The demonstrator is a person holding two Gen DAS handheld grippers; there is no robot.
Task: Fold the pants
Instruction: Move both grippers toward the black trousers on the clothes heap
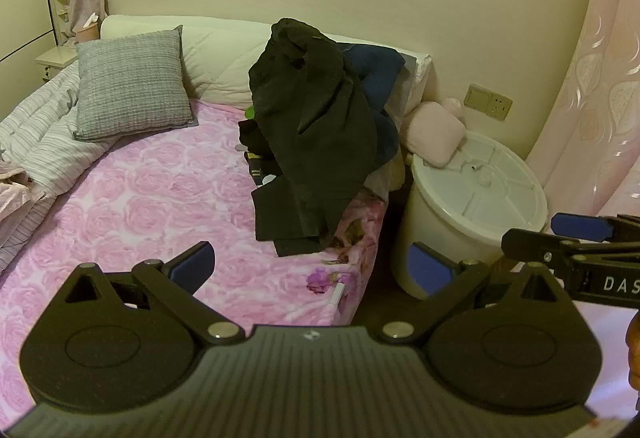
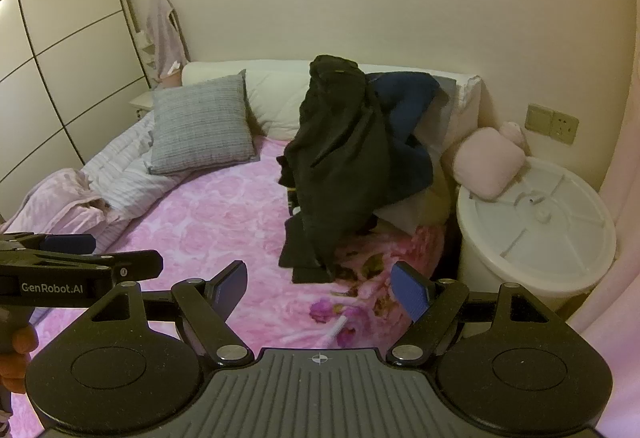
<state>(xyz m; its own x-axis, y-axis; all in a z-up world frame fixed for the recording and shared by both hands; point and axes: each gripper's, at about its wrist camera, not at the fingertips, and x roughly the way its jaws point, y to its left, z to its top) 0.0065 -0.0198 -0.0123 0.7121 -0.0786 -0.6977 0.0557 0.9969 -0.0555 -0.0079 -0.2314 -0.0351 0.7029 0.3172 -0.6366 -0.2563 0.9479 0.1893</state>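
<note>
Looking along the left gripper (image 1: 312, 270), its blue-padded jaws stand wide apart with nothing between them, held over the near corner of the bed with the pink rose-print sheet (image 1: 132, 198). The black crumpled pants (image 1: 316, 126) lie well ahead, draped over a mound of clothing that includes a dark blue garment (image 1: 380, 78), against the white padded headboard (image 1: 224, 54). A grey knitted cushion (image 1: 132, 86) leans to the left of the heap; a white lidded plastic bucket (image 1: 480, 198) stands beside the bed on the right. The right gripper (image 1: 560, 238) enters at the right edge.

From the right wrist view, the right gripper (image 2: 320, 290) is likewise spread open and empty, above the sheet's floral corner, short of the pants (image 2: 340, 158). The left gripper (image 2: 80, 258) shows at the left edge, a hand (image 2: 18, 350) wrapped around its handle.

Risks, as judged: the pants are tangled with other dark items, so a pinch may lift the blue garment (image 2: 408, 118) too or drag the pile off the bed edge toward the bucket (image 2: 536, 230). Dim lighting makes waistband and hems hard to tell apart, inviting a poor grasp point.

Pose: both tools are angled downward and forward, side by side, level with each other, neither touching fabric.
</note>
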